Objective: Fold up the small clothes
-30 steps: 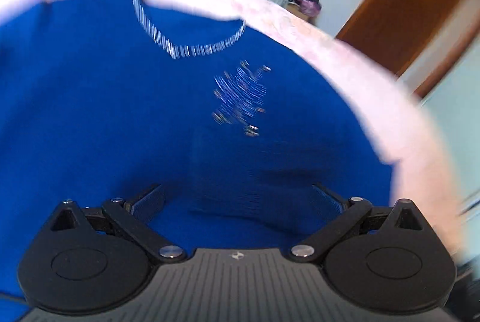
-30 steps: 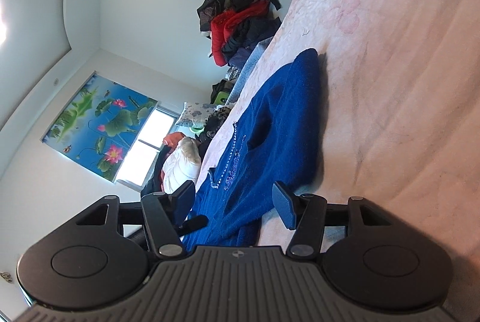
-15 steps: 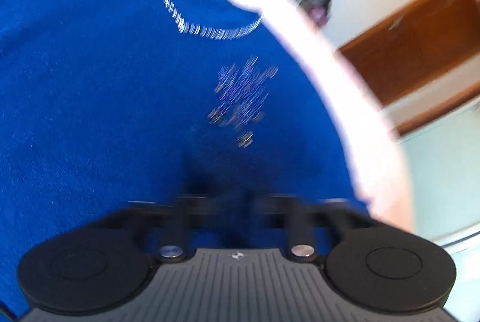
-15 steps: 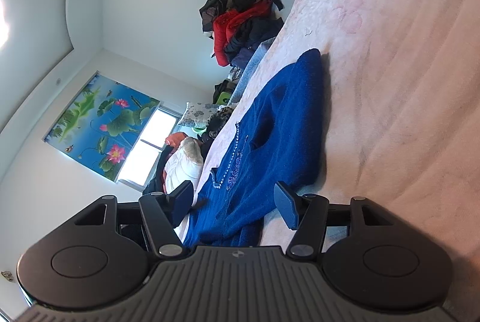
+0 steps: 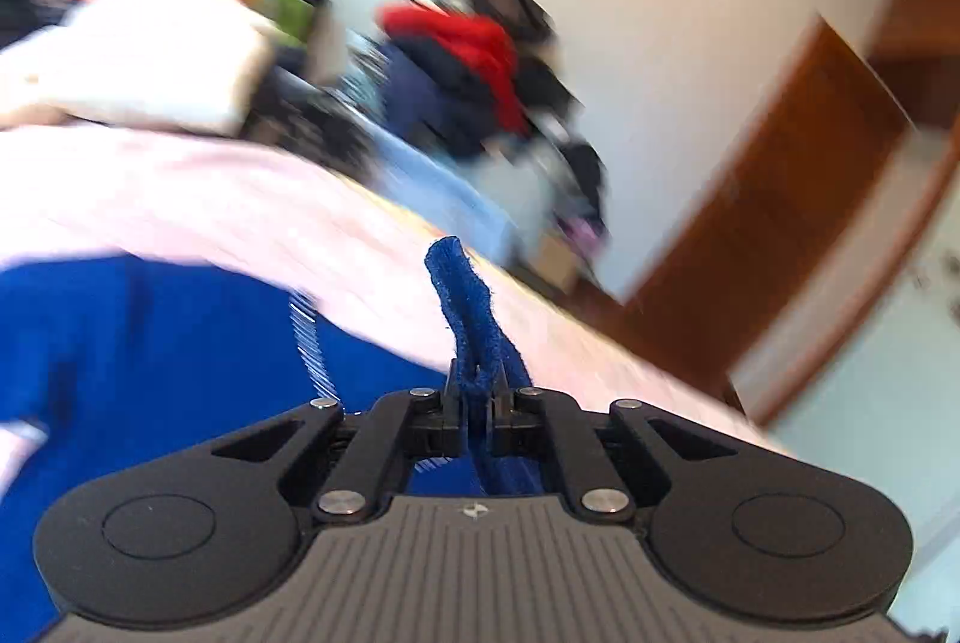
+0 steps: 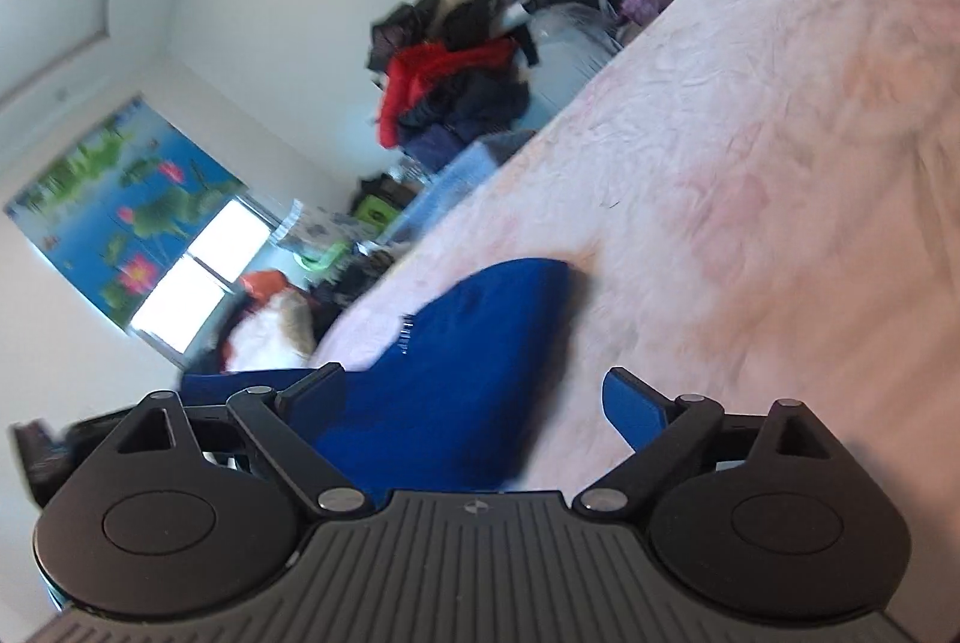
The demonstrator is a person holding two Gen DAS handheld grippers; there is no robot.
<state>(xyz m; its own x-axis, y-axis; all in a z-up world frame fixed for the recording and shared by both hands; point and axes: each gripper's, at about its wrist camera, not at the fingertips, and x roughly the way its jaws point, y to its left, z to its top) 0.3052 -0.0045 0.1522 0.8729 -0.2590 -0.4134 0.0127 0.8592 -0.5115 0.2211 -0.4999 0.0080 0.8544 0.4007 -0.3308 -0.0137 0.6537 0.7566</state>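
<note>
fold barely begun: left gripper [image 5: 477, 403] pinches a lifted edge of the blue sweater [image 5: 150, 343] at lower centre, right gripper [image 6: 474, 397] has just spread wider, empty, sweater otherwise flat on the pink bedsheet [image 6: 780, 163].

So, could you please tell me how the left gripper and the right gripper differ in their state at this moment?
The left gripper is shut on a pinched fold of the blue knitted sweater, which sticks up past its fingertips; the right gripper is open, its jaws having just been widening, and grips nothing. The left gripper's fingers meet at the centre; the right gripper's fingers stand far apart, with sweater and pink bedsheet behind them. Both are black, and point over the same bed.
</note>
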